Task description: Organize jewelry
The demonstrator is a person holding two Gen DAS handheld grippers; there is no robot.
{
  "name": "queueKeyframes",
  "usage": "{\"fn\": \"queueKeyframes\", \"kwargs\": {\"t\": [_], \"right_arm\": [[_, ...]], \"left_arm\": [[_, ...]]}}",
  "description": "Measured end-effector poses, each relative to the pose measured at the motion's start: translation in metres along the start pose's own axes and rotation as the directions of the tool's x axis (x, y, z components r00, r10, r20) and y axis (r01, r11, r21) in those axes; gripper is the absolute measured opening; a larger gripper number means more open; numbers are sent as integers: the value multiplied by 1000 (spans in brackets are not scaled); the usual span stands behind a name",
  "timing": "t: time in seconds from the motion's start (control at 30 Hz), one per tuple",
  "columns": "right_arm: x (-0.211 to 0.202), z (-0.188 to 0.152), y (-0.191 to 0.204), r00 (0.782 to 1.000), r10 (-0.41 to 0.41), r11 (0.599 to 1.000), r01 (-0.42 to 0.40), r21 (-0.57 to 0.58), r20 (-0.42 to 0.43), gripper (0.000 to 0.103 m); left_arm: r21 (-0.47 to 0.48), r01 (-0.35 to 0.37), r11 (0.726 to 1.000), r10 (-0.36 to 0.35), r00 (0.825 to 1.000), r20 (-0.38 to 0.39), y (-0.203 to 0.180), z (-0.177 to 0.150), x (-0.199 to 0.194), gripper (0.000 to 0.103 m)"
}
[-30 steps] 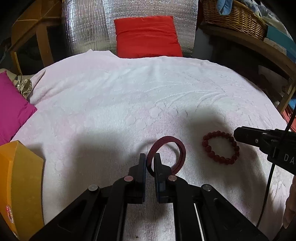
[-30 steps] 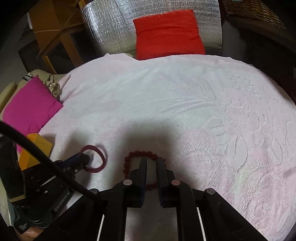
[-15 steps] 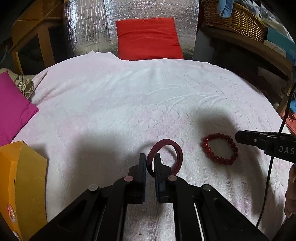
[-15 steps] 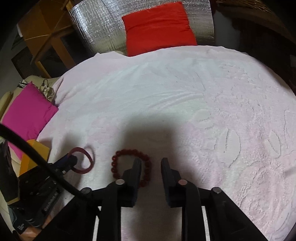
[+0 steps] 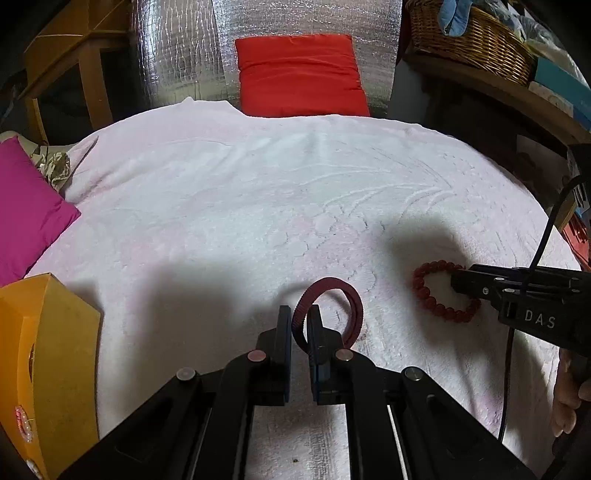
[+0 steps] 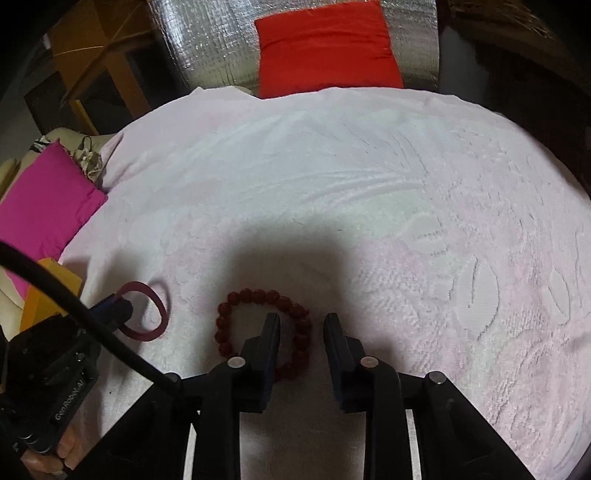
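Observation:
My left gripper [image 5: 299,321] is shut on a dark maroon ribbed ring bracelet [image 5: 334,288] and holds it upright just above the pale pink towel [image 5: 258,206]. The ring also shows in the right wrist view [image 6: 157,299]. A red beaded bracelet [image 5: 428,291] lies flat on the towel to its right. My right gripper [image 6: 301,325] is open; its left finger stands over the bead loop [image 6: 255,295], its right finger outside it. In the left wrist view the right gripper [image 5: 461,284] covers the beads' right side.
An orange box [image 5: 48,354] stands at the towel's left edge, by a magenta cushion [image 5: 26,206]. A red cushion [image 5: 299,74] leans on silver foil at the back. A wicker basket [image 5: 465,33] sits on a shelf at right.
My right gripper opened from shut and now straddles the beaded bracelet's right side. My left gripper kept its hold on the maroon ring and drifted slightly.

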State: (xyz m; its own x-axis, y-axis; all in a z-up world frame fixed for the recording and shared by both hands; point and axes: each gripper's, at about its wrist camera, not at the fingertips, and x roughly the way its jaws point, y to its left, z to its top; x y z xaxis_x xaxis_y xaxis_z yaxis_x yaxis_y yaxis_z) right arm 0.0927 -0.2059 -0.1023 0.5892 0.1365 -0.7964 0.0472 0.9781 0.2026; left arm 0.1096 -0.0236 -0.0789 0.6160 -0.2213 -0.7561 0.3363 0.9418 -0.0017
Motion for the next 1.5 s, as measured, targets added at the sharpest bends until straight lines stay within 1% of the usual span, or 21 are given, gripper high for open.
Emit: {"fn": "queueKeyframes", "kwargs": {"t": [0.03, 0.1, 0.17, 0.23, 0.4, 0.47, 0.53, 0.6, 0.63, 0.67, 0.7, 0.73, 0.9, 1.0, 1.03, 1.07, 1.1, 1.13, 1.23, 1.37, 1.5], "right_arm": [[0, 0, 2, 1000, -2, 1000, 2, -9, 4, 26], [0, 0, 6, 1000, -3, 999, 3, -32, 10, 15], [0, 0, 9, 1000, -2, 999, 2, -40, 12, 11], [-3, 0, 9, 1000, 7, 999, -6, -34, 20, 11], [-18, 2, 8, 997, 25, 999, -23, -29, 70, 11], [-24, 4, 6, 995, 42, 999, -41, -18, 86, 11], [-29, 5, 7, 994, 55, 998, -53, -21, 90, 11], [-30, 6, 5, 995, 49, 999, -48, -13, 89, 11], [-30, 6, 2, 995, 51, 999, -50, -7, 85, 11], [-29, 6, 2, 996, 52, 999, -52, -2, 73, 16], [-26, 7, 0, 998, 47, 999, -47, 2, 51, 27], [-23, 6, 0, 999, 40, 999, -40, 5, 34, 31], [-13, 4, 6, 999, 37, 999, -36, -34, 23, 32], [4, 1, 15, 1000, -17, 996, 16, -83, -21, 32], [6, -2, 17, 999, -34, 994, 32, -101, -17, 32], [4, -3, 21, 999, -51, 990, 51, -128, 5, 25], [4, -3, 23, 998, -67, 987, 68, -146, 9, 15], [3, -4, 23, 998, -68, 987, 69, -144, 12, 11], [-2, -3, 18, 999, -38, 994, 40, -103, 20, 10], [-18, 0, 10, 997, -21, 997, 27, -73, 77, 10], [-36, 5, 5, 992, 24, 999, -21, -29, 125, 10]], "left_arm": [[-2, -2, 1000, 2, 1000, 1, 1, 0, 0, 8], [-7, -5, 1000, 5, 1000, 3, 3, 0, -2, 8], [-14, -6, 1000, 6, 1000, 7, 6, 1, -3, 8], [-19, -7, 1000, 7, 1000, 11, 7, 2, -5, 8], [-28, -6, 1000, 7, 999, 40, 10, 6, -15, 8], [-30, -7, 1000, 8, 999, 53, 9, 7, -19, 8], [-28, -5, 1000, 7, 998, 57, 9, 5, -22, 8], [-19, -10, 1000, 11, 999, 50, 8, 4, -21, 8], [-15, -13, 1000, 14, 999, 44, 8, 3, -20, 8], [-12, -16, 1000, 16, 999, 37, 7, 3, -19, 8], [-11, -18, 1000, 18, 999, 31, 6, 3, -17, 8], [-10, -21, 1000, 22, 999, 30, 6, 3, -17, 8], [-3, -21, 1000, 21, 999, 35, 4, 3, -18, 8], [5, -24, 1000, 24, 999, 33, 4, 1, -18, 8], [3, -24, 1000, 24, 999, 32, 4, 2, -18, 8], [0, -25, 1000, 25, 999, 31, 6, 1, -18, 8], [-3, -27, 1000, 27, 999, 33, 7, 2, -19, 8], [-7, -29, 1000, 29, 999, 35, 8, 2, -19, 8], [-21, -30, 999, 31, 999, 41, 10, 4, -22, 8], [-19, -39, 999, 40, 998, 55, 10, 5, -26, 8], [-19, -48, 999, 50, 996, 72, 10, 6, -32, 8]]}}
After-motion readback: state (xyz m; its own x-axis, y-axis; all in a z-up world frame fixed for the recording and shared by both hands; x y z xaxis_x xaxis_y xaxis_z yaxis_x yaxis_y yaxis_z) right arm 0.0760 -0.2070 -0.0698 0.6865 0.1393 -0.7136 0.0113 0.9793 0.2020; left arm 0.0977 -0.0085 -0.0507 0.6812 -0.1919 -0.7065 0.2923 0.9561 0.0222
